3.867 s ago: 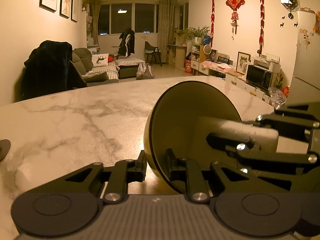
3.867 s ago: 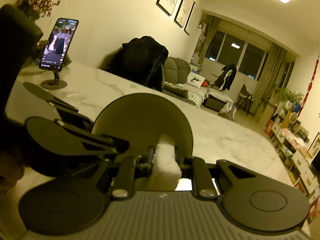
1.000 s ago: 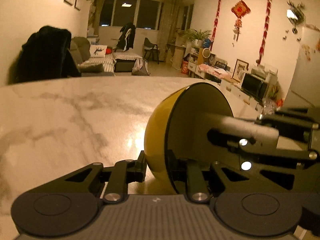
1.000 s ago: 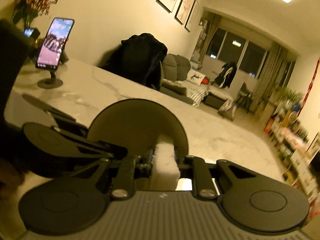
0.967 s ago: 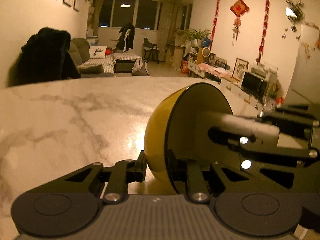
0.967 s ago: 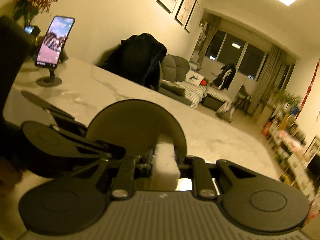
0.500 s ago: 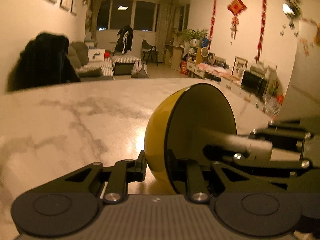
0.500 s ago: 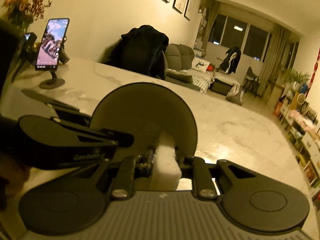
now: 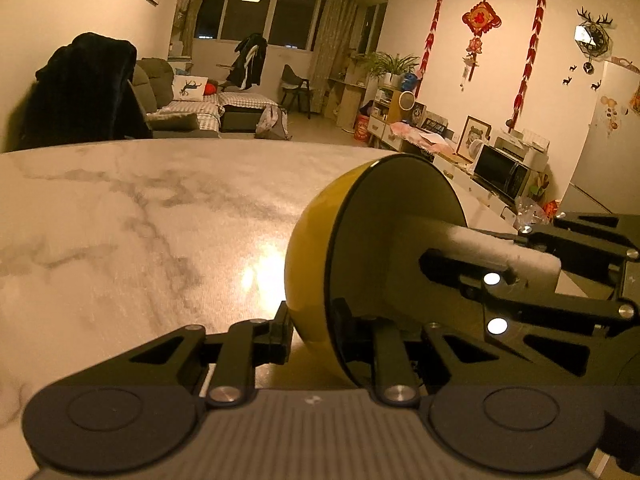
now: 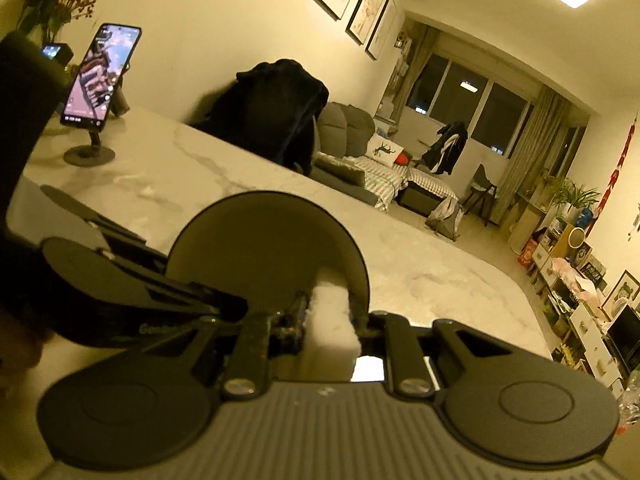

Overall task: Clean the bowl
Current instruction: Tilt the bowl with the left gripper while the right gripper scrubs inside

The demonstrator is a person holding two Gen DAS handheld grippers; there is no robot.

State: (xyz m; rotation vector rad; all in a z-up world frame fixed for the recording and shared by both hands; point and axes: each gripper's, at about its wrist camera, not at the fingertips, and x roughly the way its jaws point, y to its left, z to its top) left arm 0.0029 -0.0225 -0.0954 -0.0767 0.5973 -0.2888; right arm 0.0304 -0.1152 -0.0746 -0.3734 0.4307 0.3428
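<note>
Left tongs [image 9: 312, 330] clamped on bowl [image 9: 320, 248] rim, bowl tipped sideways, mouth facing right tongs [image 10: 328, 320]; right tongs pinching sponge [image 10: 330, 332], pressed inside.

The white marble desk [image 10: 200, 168] holds a phone stand [image 10: 89, 156], far left of the right claw [image 10: 328, 316].

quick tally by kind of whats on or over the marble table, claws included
bowl: 1
sponge: 1
phone on stand: 1
claws: 2, left claw and right claw
total: 5
</note>
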